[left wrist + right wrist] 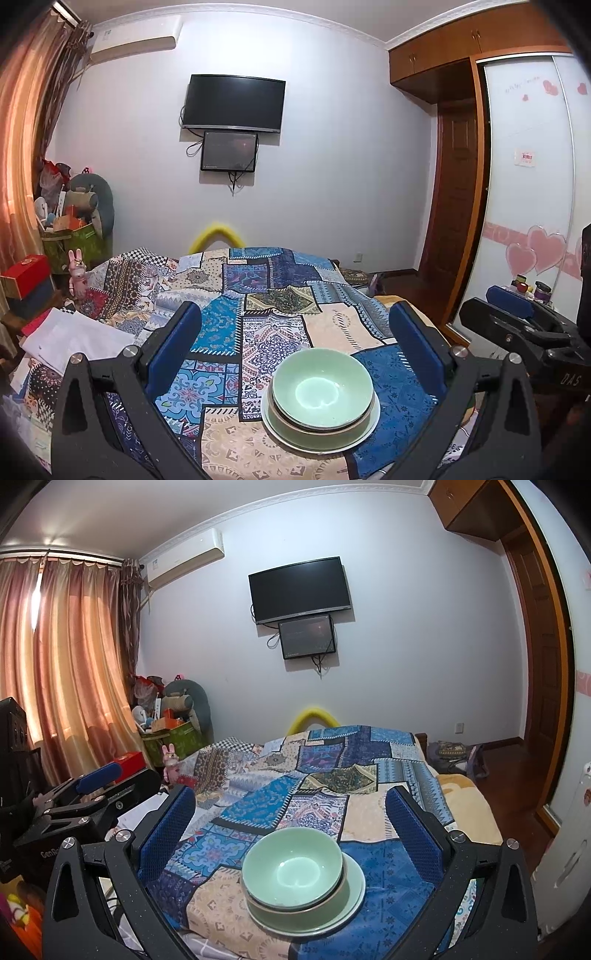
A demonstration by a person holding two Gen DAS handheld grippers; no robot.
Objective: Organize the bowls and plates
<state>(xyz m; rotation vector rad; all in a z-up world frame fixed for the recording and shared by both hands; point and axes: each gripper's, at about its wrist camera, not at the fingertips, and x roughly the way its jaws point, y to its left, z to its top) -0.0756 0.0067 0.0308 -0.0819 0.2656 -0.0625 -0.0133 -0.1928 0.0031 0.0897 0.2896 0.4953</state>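
A pale green bowl (323, 386) sits nested in a second bowl on a pale green plate (364, 428), all stacked on a patchwork cloth. The same bowl (291, 871) and plate (352, 890) show in the right wrist view. My left gripper (295, 339) is open and empty, its blue pads wide apart just behind and above the stack. My right gripper (290, 821) is open and empty in the same stance. Each gripper shows at the edge of the other's view: the right one (517, 317), the left one (92, 786).
The patchwork cloth (258, 295) covers a table or bed. White folded paper (70, 339) lies at the left. A rabbit figure (77, 273), boxes and bags stand at the far left by the curtain. A wardrobe (528, 184) stands at the right.
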